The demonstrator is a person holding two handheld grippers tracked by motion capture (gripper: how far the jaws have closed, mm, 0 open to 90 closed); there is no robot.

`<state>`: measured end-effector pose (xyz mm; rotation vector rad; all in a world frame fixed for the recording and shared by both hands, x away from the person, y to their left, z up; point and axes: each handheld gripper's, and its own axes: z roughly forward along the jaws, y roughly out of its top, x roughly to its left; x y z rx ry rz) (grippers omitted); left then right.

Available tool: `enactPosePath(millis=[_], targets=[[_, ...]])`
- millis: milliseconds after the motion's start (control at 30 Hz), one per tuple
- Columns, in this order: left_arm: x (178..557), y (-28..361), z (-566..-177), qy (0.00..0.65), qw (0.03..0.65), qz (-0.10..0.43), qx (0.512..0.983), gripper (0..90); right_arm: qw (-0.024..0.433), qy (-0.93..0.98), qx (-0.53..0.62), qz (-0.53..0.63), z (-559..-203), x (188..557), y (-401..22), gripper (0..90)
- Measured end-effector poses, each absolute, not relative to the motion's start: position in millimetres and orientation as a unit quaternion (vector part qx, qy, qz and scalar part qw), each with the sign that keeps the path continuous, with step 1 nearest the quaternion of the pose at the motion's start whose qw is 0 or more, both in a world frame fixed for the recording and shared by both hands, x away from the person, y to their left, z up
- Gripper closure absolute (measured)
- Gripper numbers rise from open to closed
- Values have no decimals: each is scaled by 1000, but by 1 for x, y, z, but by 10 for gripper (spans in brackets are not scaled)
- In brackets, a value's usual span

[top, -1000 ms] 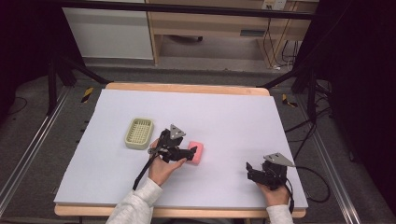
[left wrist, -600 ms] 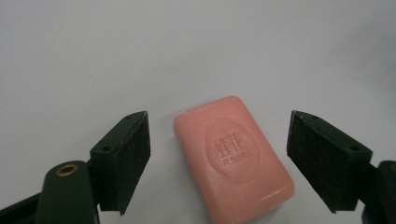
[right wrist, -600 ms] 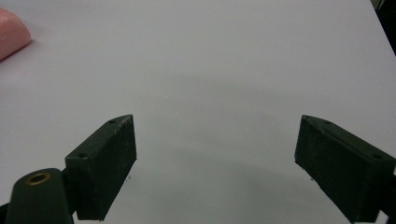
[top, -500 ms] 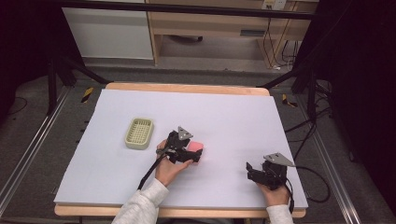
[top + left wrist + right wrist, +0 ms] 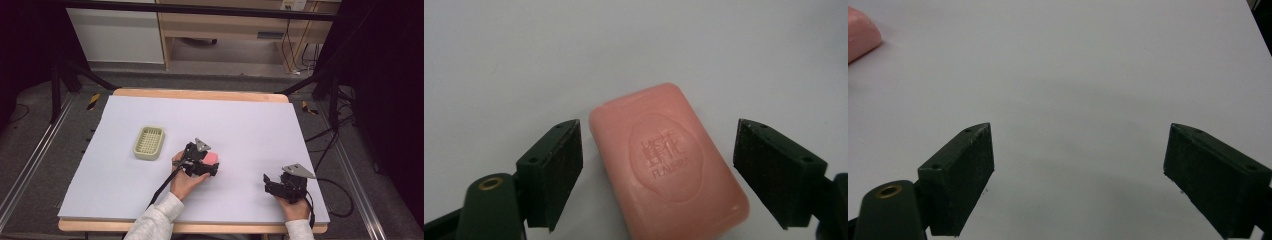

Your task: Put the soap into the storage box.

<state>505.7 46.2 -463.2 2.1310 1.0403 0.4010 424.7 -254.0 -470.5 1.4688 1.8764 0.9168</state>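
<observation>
Work in hand: picking up the pink soap bar [image 5: 667, 162], judging by the left gripper [image 5: 201, 162] poised over it.
Soap bar: lies flat on the white tabletop [image 5: 250, 125], about midway between the left and right edges and nearer the front edge; its embossed face is up and it sits at a slant to the jaws.
Left gripper: its jaws stand wide open, one on each long side of the bar; in the left gripper view there is a clear gap on the right and a narrow one on the left, so nothing is gripped yet. Straddling the narrow width looks chosen so that the pads can close on the flat sides.
Right gripper [image 5: 286, 184]: rests near the front right corner of the tabletop, jaws spread wide and empty, aimed at bare surface; it seems parked out of the way.
Soap dish [image 5: 149, 142]: the pale green slotted tray sits toward the left edge, well apart from the bar and empty, a likely place for the soap.
Caution: the bar's slant may make it twist as the jaws close.
</observation>
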Motion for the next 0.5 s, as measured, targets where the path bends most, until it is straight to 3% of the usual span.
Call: enactPosePath(millis=[500], targets=[[507, 45, -471, 415, 352, 135, 828, 261, 288, 706, 549, 343, -471, 425, -254, 128]])
